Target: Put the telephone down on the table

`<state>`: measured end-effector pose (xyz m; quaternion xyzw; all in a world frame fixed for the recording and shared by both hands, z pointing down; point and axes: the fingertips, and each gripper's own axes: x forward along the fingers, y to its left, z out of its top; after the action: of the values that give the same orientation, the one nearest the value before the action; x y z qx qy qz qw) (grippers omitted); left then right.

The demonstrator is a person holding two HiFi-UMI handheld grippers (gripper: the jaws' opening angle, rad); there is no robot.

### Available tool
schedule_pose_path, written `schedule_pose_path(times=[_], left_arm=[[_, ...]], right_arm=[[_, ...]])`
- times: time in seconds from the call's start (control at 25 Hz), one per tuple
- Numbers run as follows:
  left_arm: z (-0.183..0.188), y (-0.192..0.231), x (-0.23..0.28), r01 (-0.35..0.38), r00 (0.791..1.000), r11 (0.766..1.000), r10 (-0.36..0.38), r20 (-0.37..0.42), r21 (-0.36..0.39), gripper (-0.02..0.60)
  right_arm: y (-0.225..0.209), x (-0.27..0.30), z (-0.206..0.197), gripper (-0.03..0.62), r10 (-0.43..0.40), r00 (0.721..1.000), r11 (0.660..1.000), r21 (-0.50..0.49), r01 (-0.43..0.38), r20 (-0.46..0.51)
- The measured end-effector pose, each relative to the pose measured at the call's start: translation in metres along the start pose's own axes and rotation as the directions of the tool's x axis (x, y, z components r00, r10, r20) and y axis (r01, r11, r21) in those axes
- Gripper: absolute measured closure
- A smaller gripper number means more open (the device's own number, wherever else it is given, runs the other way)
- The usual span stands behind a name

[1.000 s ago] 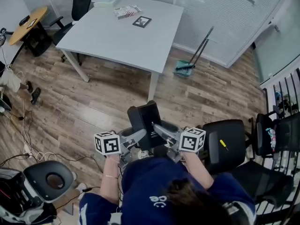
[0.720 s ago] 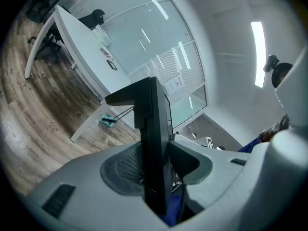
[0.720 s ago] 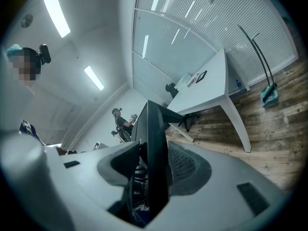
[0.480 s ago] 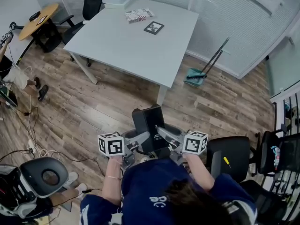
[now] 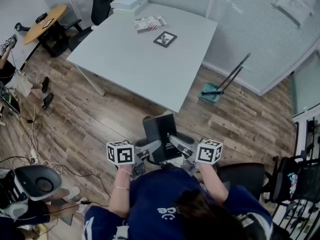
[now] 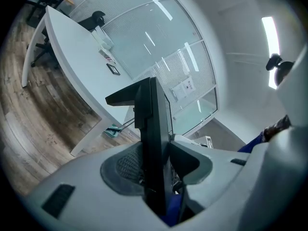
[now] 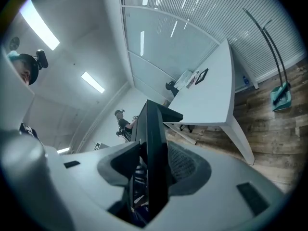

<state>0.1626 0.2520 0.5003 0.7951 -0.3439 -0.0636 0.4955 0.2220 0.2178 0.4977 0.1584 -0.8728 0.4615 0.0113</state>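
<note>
A black telephone (image 5: 159, 133) is held in the air between both grippers, close in front of the person's body and short of the white table (image 5: 125, 54). My left gripper (image 5: 152, 149) is shut on its left edge and my right gripper (image 5: 173, 143) on its right edge. In the left gripper view the telephone (image 6: 153, 143) stands edge-on between the grey pads. The right gripper view shows the telephone (image 7: 155, 153) the same way, clamped between the pads. The phone's underside is hidden.
A marker card (image 5: 164, 39), a printed booklet (image 5: 149, 23) and white boxes (image 5: 129, 0) lie on the table's far part. A dustpan with broom (image 5: 212, 91) stands right of the table. Office chairs (image 5: 250, 176) stand at the right, and cables (image 5: 30, 134) run over the wooden floor.
The person has walked closer to the white table; it now fills more of the view. The telephone stays held between both grippers in the same way.
</note>
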Motion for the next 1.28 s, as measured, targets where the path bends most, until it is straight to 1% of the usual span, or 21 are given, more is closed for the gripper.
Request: schedule_pose_path(times=[0.16,0.4,0.64,0.8,1.0,1.28], left_arm=[[0.019,0.006,0.025,-0.009,1.000,1.000,0.009,0.005,-0.004,0.408],[0.040,0.015,0.049,-0.021,1.000,1.000,0.021,0.017,-0.014,0.408],[0.050,0.026,0.061,-0.008,1.000,0.999,0.008,0.005,-0.040,0.408],[0.066,0.038,0.064,0.012,1.000,0.999,-0.012,-0.012,-0.031,0.408],[0.106,0.064,0.070,0.053,0.997,0.998,-0.054,-0.057,-0.023,0.408],[0.185,0.113,0.057,0.104,0.982,0.995,-0.102,-0.160,0.004,0.408]], right_arm=[[-0.020,0.002,0.026,0.405,0.013,1.000,1.000,0.000,-0.013,-0.006],[-0.041,0.007,0.052,0.405,0.020,1.000,1.000,0.002,-0.020,-0.022],[-0.055,0.014,0.062,0.405,-0.003,1.000,1.000,0.016,0.003,-0.020],[-0.062,0.027,0.072,0.407,-0.019,1.000,0.999,0.026,0.019,0.009],[-0.077,0.060,0.097,0.407,-0.067,0.996,0.997,0.038,0.065,0.058],[-0.087,0.137,0.135,0.407,-0.122,0.984,0.991,0.076,0.114,0.126]])
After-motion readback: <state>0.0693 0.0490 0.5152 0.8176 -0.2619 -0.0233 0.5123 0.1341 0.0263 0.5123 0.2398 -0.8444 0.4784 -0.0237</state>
